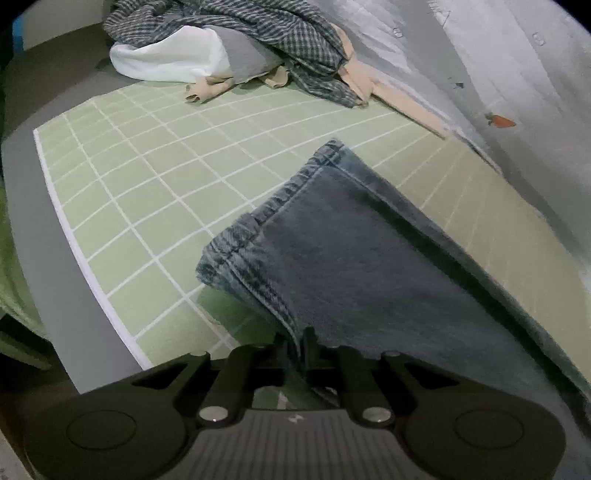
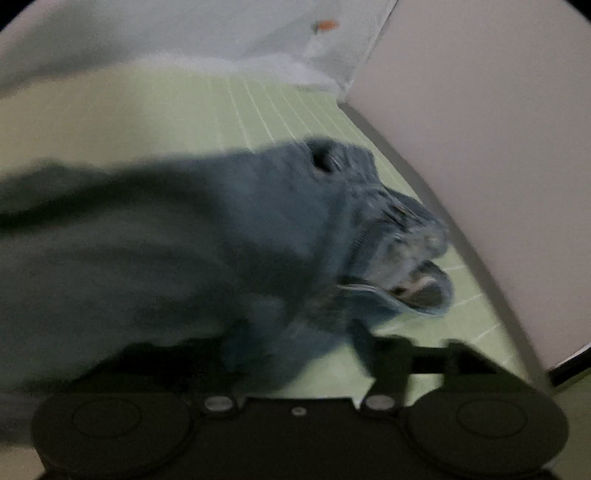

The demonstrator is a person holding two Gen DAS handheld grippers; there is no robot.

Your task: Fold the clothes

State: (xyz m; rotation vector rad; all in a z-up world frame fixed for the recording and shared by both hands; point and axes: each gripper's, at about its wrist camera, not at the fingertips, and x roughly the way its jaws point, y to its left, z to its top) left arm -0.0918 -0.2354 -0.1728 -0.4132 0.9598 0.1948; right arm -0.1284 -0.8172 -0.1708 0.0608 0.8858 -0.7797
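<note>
Nearest the lens, my left gripper is pinched nearly closed on the edge of the jeans, heavy blue-grey denim with a stitched, puckered hem. From that grip the doubled leg runs away up the frame, long axis toward the far side of the green grid mat, hem end farthest from me. Only the left view shows the heap beyond the mat: a checked woven garment, a white cloth, a grey piece and a beige one, with pale bedding along the right. My right gripper stands wide; denim lies across its left side, and blur keeps me from telling whether the pads press it. Only the right view shows the bunched waist end, gathered and gaping toward the right, lying on the mat near a plain pale panel.
</note>
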